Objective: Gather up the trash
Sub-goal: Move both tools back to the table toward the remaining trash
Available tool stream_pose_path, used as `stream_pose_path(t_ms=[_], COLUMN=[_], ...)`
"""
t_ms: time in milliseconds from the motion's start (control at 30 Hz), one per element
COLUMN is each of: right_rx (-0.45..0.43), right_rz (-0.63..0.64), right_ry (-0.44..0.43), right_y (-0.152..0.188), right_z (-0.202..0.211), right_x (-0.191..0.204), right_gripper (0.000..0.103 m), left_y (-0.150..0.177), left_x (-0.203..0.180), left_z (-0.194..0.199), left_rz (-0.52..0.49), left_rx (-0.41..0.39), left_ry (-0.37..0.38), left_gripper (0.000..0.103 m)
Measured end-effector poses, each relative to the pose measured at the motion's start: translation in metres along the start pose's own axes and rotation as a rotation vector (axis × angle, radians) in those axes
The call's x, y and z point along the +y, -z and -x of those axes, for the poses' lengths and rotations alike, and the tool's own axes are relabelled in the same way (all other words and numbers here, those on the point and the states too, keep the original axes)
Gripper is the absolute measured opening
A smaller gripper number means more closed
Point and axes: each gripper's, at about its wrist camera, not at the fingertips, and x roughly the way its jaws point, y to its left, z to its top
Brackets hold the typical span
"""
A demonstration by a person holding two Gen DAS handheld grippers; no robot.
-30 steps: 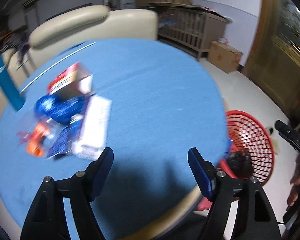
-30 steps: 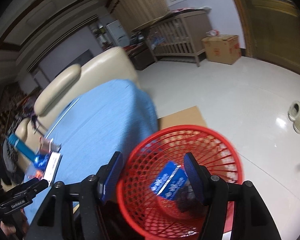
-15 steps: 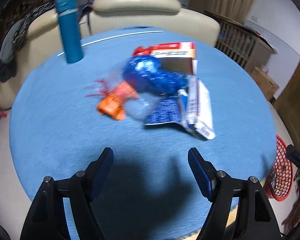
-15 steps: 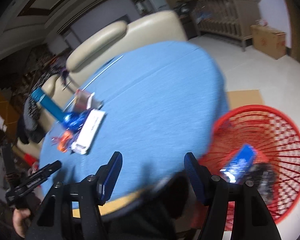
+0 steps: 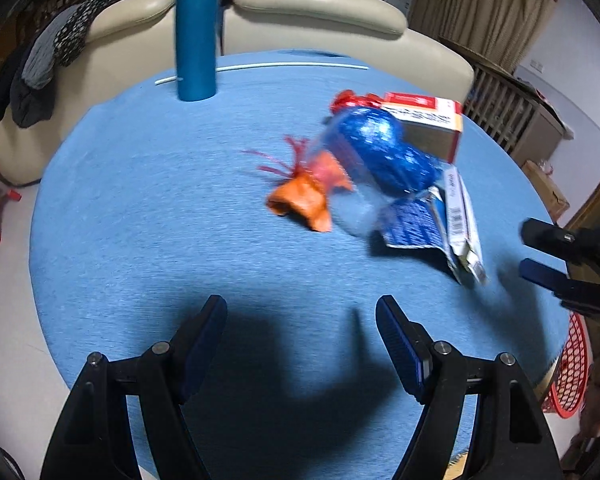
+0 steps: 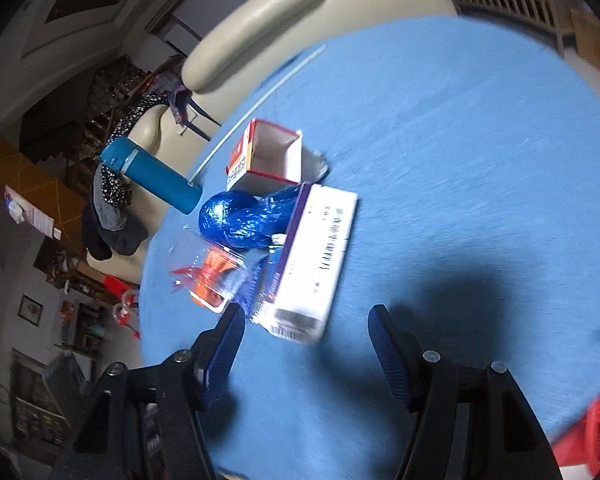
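A pile of trash lies on the round blue table [image 5: 148,216]. It holds an orange wrapper [image 5: 304,200] in clear plastic, a crumpled blue bag [image 5: 384,152], an open red-and-white carton [image 5: 424,120] and a flat white box [image 5: 460,220]. My left gripper [image 5: 300,340] hovers open over bare cloth, short of the pile. My right gripper [image 6: 306,344] is open too. The near end of the white box [image 6: 316,256] lies just ahead of its fingertips, untouched. The blue bag [image 6: 244,220], carton [image 6: 268,160] and orange wrapper [image 6: 212,280] sit behind the box. The right gripper [image 5: 523,248] enters the left wrist view from the right.
A tall teal bottle [image 5: 196,32] stands at the table's far side, and a white rod [image 5: 260,68] lies on the cloth by it. A cream sofa [image 5: 320,4] curves behind the table. The red mesh basket [image 5: 572,368] stands on the floor off the right edge, by a hand [image 5: 596,400].
The right gripper swung from above the red basket to over the table by the white box. The left view turned and came nearer the pile. Both stayed open.
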Motion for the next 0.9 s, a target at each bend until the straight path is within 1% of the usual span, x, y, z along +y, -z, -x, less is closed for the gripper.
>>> stream_pose_path(t_ms=[67,200,300,433,467,533,633,767,900], right_rx=[0.019,0.046,0.059,0.047,0.049,0.056,0.055,0.04,0.021], right_rz=[-0.025,-0.038,-0.031,-0.013,0.0,0.02,0.037,0.032,0.041], right_ry=[0.004,0.021,0.058,0.085,0.092,0.105,0.104,0.085,0.082], right_y=[-0.005,-0.012,-0.016,-0.022,-0.023,-0.027,-0.029,-0.026,-0.02], right_z=[-0.018,-0.04,-0.055,-0.064,-0.066,-0.071,-0.072,-0.063,-0.049], right_x=[0.006,0.013,0.019,0.025,0.027,0.028,0.029,0.021,0.011], right_gripper=[0.068,0.068,0.068,0.068,0.065,0.055,0.055,0.055,0.055], left_y=[-0.002,-0.004,-0.007,-0.012,-0.014,-0.016,-0.021,-0.031,-0.045], left_x=[0.007,0.019,0.023,0.024,0.022,0.021,0.017,0.014,0.009], left_z=[0.0,-0.003,-0.005,-0.007,-0.008,-0.01,-0.014,-0.018,-0.024], left_rz=[0.023,0.058,0.075,0.076,0.073,0.066,0.055,0.035,0.022], left_rx=[0.001,0.0,-0.001,-0.002,-0.002,-0.004,-0.001,-0.001,0.012], left_ry=[0.003,0.005,0.008,0.014,0.015,0.013,0.011,0.005,0.034], left_gripper=[0.078,0.078,0.077,0.078,0.078,0.078,0.078,0.078,0.078])
